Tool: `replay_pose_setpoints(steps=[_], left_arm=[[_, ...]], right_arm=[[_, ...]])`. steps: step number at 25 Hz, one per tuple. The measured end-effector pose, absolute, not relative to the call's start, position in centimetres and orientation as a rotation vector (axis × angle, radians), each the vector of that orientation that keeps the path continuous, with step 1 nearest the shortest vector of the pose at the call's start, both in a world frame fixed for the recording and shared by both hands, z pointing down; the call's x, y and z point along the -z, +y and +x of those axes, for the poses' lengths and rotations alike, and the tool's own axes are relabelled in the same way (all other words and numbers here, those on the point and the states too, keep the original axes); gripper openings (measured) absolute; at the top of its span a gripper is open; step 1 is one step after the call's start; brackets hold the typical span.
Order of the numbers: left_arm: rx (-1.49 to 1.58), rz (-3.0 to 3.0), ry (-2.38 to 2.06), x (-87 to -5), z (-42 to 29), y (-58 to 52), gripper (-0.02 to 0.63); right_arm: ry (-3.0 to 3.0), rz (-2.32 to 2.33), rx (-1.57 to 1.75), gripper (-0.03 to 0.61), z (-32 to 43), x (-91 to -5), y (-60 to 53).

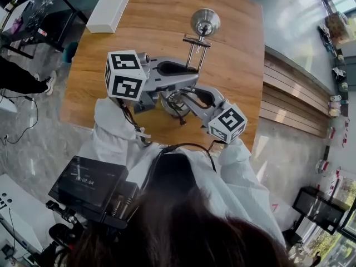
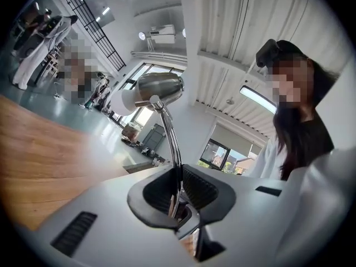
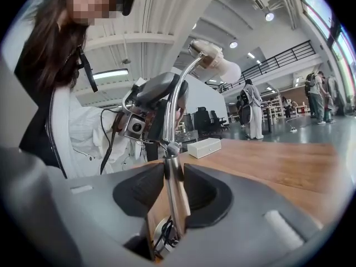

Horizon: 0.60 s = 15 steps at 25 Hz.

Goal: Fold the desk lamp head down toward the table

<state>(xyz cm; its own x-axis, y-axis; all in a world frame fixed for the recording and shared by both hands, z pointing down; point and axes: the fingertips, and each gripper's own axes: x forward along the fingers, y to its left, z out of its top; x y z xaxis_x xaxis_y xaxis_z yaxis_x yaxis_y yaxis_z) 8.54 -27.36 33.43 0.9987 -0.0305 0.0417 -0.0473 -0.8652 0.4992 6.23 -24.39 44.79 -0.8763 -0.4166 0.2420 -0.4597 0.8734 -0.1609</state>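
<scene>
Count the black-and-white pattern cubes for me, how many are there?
2. One cube tops the left gripper, at the head view's left; the other cube tops the right gripper, lower right. None seems hidden.

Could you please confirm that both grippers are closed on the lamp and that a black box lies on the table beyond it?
Not quite: the box is white, not black, as the head view shows. The rest holds: the left gripper and the right gripper are each closed on the lamp, and the box lies on the table beyond it.
</scene>
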Motion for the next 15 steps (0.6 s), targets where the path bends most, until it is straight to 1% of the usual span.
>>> replay_pose_setpoints(steps=[15], left_arm=[[0.006, 2.406, 0.059, -33.68, 9.16, -26.98, 0.041]], right_arm=[[-2.826, 0.671, -0.282, 0.104, 6.69, -44.53, -23.80]])
